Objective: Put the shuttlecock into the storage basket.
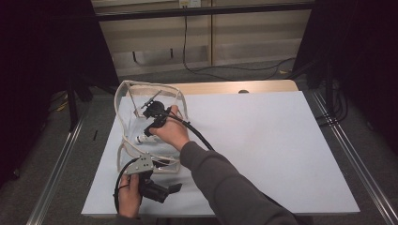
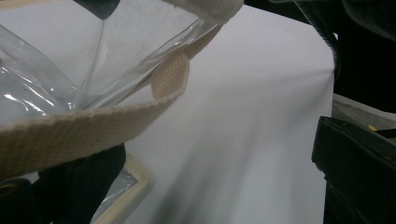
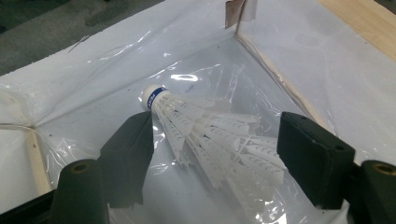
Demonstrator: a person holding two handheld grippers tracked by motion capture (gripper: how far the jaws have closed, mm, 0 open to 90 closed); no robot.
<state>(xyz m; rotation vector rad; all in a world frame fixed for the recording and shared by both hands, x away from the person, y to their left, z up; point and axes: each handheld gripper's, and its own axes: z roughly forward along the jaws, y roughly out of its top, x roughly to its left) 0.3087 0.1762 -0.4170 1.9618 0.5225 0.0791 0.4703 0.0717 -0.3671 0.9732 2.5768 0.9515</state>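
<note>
My right claw is spread wide inside a clear plastic bag, its two black jaws standing on either side of a white plastic shuttlecock without pressing on it. The shuttlecock lies on its side on the bag's clear floor, its white cork tip with a blue band pointing away from me and its skirt lying between the jaws. In the high view my right hand reaches into the bag from the near right, with the black cable trailing back along my grey sleeve. The bag sits on the left part of the white tabletop, standing open with cream fabric trim along its edges. My left claw is at the near left edge of the tabletop, just beside the bag's near corner, held in my left hand, with its grey plate on top. In the left gripper view a cream webbing strap of the bag crosses in front of the camera, and one black jaw shows at lower left and the other at the right edge, well apart, so this claw is also spread; whether the strap touches the left jaw I cannot tell. A strip of bare wood shows at the far edge of the tabletop.
</note>
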